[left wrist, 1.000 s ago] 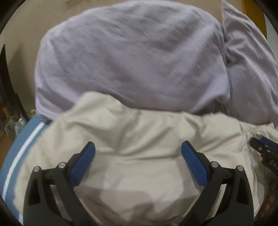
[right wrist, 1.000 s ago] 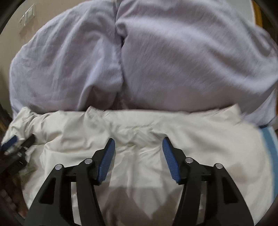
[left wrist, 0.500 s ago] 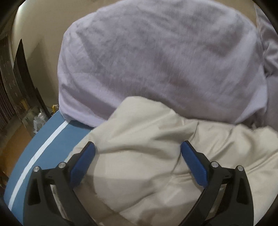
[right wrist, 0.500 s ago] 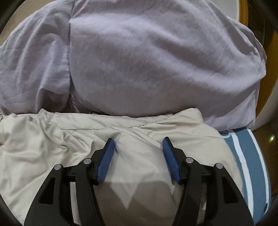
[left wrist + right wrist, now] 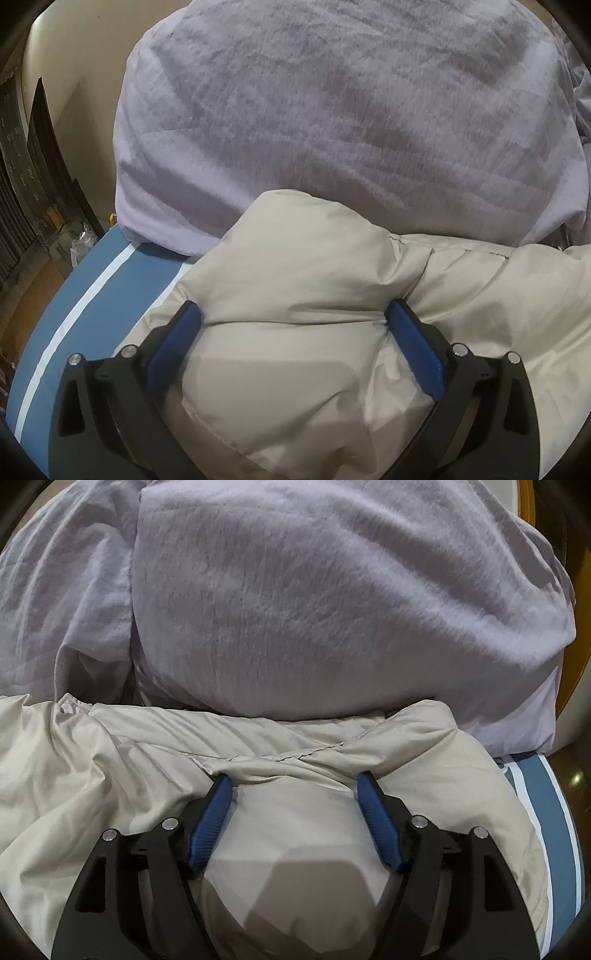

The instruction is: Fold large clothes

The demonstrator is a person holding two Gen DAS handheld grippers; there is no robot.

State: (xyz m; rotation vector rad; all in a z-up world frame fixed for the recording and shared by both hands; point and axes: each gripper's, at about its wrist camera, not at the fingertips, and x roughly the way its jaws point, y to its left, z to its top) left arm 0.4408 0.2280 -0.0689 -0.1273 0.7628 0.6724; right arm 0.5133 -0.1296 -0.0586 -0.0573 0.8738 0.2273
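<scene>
Pressing: both grippers down into beige puffer jacket (image 5: 295, 266)
Left gripper (image 5: 291, 317): fingers spread wide, padding bulging between, ungripped
Right gripper (image 5: 293, 786): fingers just widened, jacket fabric between, unclamped

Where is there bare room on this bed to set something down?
Only the blue striped sheet shows bare: a strip left of the beige jacket below the lavender duvet, and a narrower strip at the jacket's right edge. Everything between is crowded with jacket and duvet.
</scene>
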